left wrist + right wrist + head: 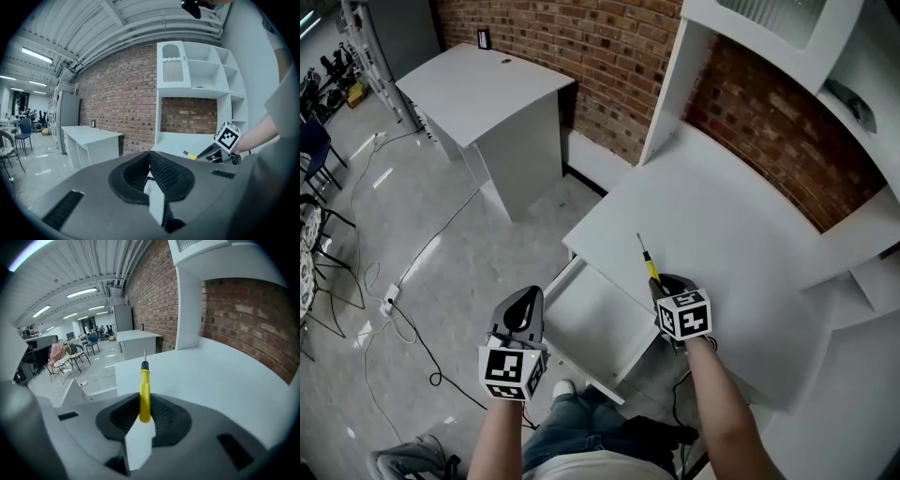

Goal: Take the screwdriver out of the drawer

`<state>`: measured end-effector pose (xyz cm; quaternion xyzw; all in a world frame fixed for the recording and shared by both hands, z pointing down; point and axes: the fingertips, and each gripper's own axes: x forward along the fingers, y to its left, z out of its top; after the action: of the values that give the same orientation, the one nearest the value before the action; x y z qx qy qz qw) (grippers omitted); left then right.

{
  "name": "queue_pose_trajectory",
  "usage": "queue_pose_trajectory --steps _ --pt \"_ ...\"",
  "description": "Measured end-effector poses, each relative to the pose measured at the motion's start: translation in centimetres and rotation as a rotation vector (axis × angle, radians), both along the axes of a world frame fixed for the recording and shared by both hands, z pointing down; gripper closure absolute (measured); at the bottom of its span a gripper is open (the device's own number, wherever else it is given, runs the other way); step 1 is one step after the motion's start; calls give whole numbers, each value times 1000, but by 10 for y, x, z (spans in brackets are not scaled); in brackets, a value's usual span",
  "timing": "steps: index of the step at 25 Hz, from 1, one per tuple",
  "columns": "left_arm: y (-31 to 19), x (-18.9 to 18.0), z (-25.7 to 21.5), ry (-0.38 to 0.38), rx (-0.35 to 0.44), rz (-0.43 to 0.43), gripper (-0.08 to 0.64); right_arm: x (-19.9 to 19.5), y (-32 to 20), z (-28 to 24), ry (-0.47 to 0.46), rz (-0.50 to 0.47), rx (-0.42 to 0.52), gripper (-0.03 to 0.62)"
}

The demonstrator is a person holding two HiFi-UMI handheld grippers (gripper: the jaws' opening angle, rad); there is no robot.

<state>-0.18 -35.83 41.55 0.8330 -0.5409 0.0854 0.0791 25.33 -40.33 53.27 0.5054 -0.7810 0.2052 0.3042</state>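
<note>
Pinching the screwdriver's [145, 394] handle end in the right gripper [144, 417], mid-frame, clear of the open drawer [592, 317]. Left gripper [150, 172] closed, empty. Might pivot or drop from so short a hold.

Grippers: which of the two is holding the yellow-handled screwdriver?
The right gripper: its jaws clamp the yellow handle of the screwdriver, whose shaft points out over the white desk. The left gripper is shut with nothing between its jaws.
</note>
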Motion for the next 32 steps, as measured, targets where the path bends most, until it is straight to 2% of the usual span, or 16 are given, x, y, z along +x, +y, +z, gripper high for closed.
queue_pose_trajectory --steps 8,12,16,18,21,25,29,32 --pt "-17 8 14 -19 -34 12 546 25 -29 48 183 -6 -114 515" --pt "-20 4 18 -22 -43 17 545 23 -37 52 217 -3 -120 514" --pt "-21 3 18 -29 -43 29 545 23 -45 50 278 -8 -87 505" --pt "-21 3 15 -30 -37 40 546 24 -45 48 269 15 -82 467" --pt "-20 3 9 -25 -22 55 546 28 -39 36 198 86 -73 457" --pt "-20 3 -3 1 6 71 545 28 -31 -10 149 147 35 461" --pt "-15 6 -14 27 36 100 545 12 -11 -71 123 141 199 574" --pt "-10 7 -25 33 55 134 546 -9 10 -114 109 111 316 580"
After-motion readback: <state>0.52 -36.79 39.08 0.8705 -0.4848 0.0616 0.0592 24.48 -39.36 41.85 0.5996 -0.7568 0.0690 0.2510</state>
